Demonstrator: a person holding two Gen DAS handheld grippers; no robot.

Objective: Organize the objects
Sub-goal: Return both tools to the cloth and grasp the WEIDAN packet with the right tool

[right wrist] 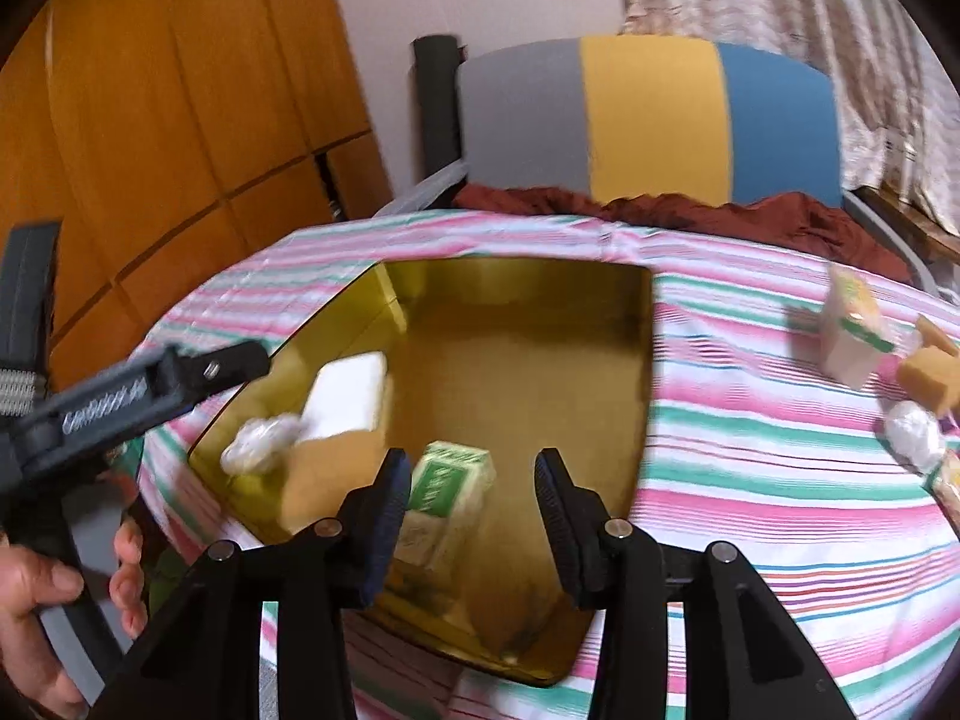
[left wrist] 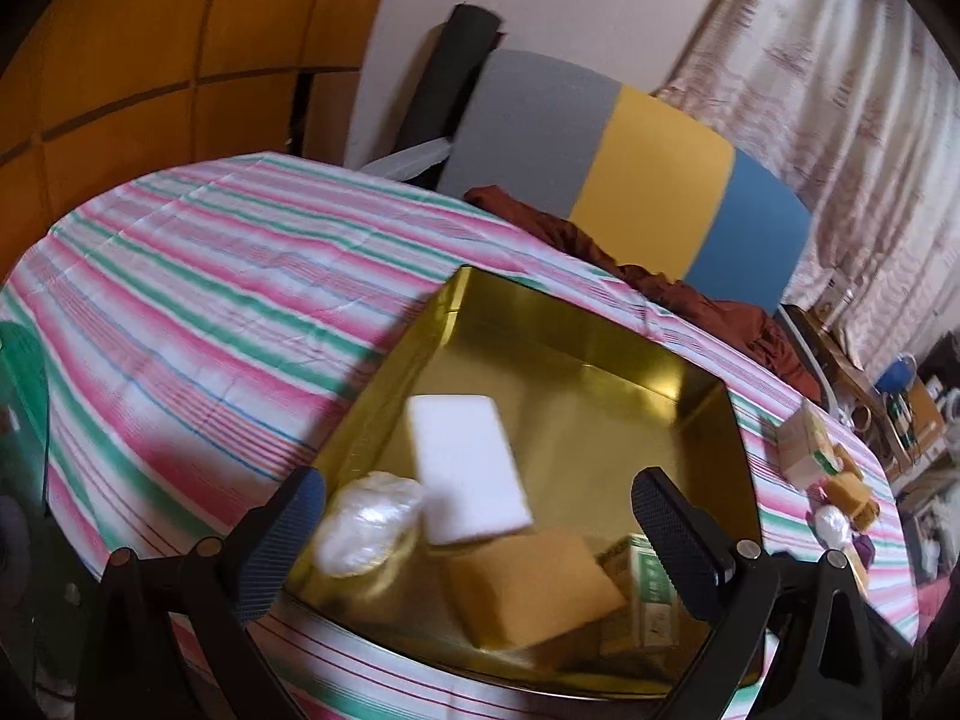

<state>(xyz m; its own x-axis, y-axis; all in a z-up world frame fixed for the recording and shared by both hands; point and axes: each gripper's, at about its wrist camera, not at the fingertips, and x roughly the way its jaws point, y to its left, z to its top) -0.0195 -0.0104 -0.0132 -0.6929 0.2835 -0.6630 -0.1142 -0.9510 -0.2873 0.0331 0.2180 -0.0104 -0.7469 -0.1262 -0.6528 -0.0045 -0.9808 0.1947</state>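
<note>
Right wrist view: four items in the gold tin (right wrist: 636, 360), perhaps four more far right on the striped tablecloth (right wrist: 750, 480); the left gripper (left wrist: 474, 534) and the right gripper (right wrist: 474, 516) both gape empty.

Gold tray (left wrist: 600, 354), pink-green-white striped tablecloth (left wrist: 210, 276), white block (left wrist: 468, 468)

The tin (left wrist: 576, 360) sat on the bench (left wrist: 210, 300), with the foam block (left wrist: 465, 468), sponge (left wrist: 528, 582), wrapped ball (left wrist: 366, 522) and carton (right wrist: 447, 489) inside; more bits (right wrist: 852, 330) lay off right.

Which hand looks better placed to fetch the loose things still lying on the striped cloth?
Probably the right gripper: the green-and-white carton and tan sponge lie on its side. The left gripper is beyond the gold tray.
</note>
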